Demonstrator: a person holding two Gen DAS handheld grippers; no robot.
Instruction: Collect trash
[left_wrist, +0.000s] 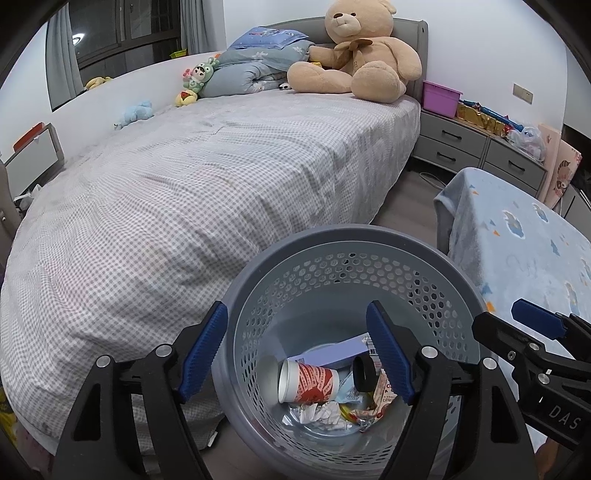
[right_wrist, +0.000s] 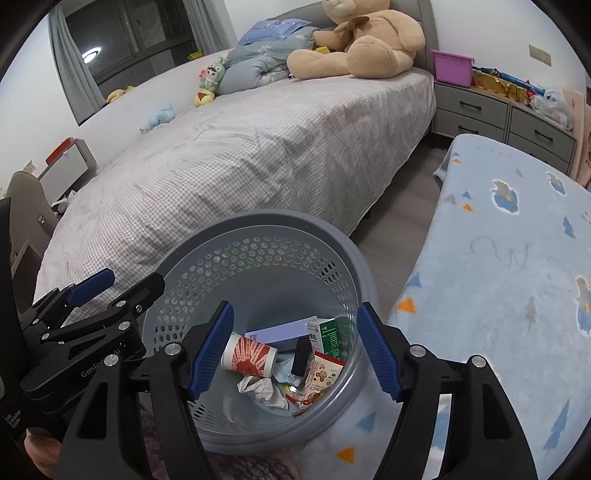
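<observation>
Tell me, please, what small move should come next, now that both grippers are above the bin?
Probably lift both away. The left gripper and right gripper are open and empty over the bin; the paper cup and black roll already lie inside.

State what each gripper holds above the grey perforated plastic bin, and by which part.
Nothing is held: the left gripper and right gripper are both open and empty.

Wood floor (left_wrist: 402, 206) carries perforated grey bin (left_wrist: 354, 240); checked bed (left_wrist: 207, 177) carries teddy bear (left_wrist: 365, 55).

checked bed (left_wrist: 221, 177), grey drawers (left_wrist: 480, 147), dark window (left_wrist: 122, 29), white walls.
</observation>
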